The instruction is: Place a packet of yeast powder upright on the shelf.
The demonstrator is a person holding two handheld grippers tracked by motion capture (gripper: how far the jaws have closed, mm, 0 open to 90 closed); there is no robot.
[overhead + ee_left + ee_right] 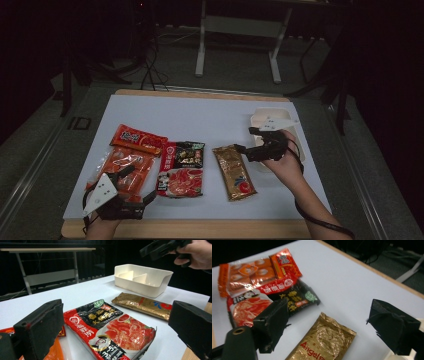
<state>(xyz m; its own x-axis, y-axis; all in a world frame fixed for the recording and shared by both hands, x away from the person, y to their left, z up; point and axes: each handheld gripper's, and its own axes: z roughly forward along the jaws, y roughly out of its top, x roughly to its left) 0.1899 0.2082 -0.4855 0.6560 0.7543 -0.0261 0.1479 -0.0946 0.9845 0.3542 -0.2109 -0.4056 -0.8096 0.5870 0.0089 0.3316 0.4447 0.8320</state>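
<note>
The right tool (246, 146) is seen with its jaws spread wide and nothing between the pads — no contact with any item is visible. In the right gripper view the gold packet (322, 342), lettered "Angel", lies on the white worktop (347, 285) below and between the two black jaws, apart from both. In the high view the same tool is placed just beside the packet's upper right corner, pointing towards the left of the picture.

The left tool (142, 200) is likewise held wide open and empty. In the left gripper view its jaws frame the red-and-black hotpot seasoning pack (110, 330), which is lying flat on the worktop and is not touched.

Four packets are laid in a rough row across the worktop. The gold packet is set apart to the right of the others, with a bare strip of worktop between it and the hotpot seasoning pack. An orange snack bag (125, 167) is found at the left, just beside the seasoning pack, and a small red sachet (139, 140) rests against its upper edge. A white divided bin (143, 278) stands near the right edge, just beyond the gold packet — two partitions are visible inside. Nothing is seen lying between the right tool and the gold packet.

The right hand (282, 157) is raised over the worktop in front of the bin, the forearm entering from the lower right. The left hand (107, 212) is held low at the near edge, behind the orange bag.
</note>
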